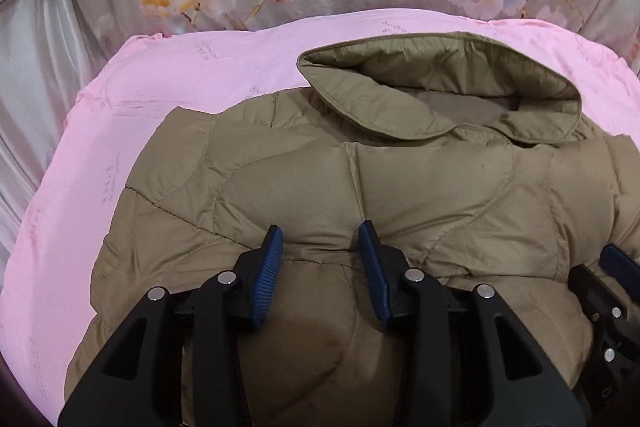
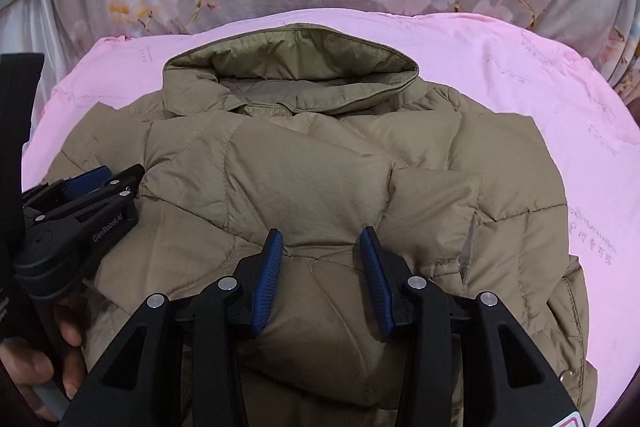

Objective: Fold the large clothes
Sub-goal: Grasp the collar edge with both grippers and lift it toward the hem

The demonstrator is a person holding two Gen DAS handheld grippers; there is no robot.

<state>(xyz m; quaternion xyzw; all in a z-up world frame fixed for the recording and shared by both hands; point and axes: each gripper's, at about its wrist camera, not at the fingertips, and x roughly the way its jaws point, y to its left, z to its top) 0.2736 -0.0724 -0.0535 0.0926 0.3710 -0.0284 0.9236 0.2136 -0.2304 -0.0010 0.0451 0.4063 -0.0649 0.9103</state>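
The folded khaki puffer jacket (image 1: 360, 195) is found lying on the pink bedsheet (image 1: 120, 131), both the left claw (image 1: 320, 259) and right claw (image 2: 322, 263) spread and empty above it, so its springy padding is judged liable to unfold.

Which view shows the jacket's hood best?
The right wrist view: the hood lies whole and centred on the pink sheet. The left wrist view shows the hood too, pushed off to the right.
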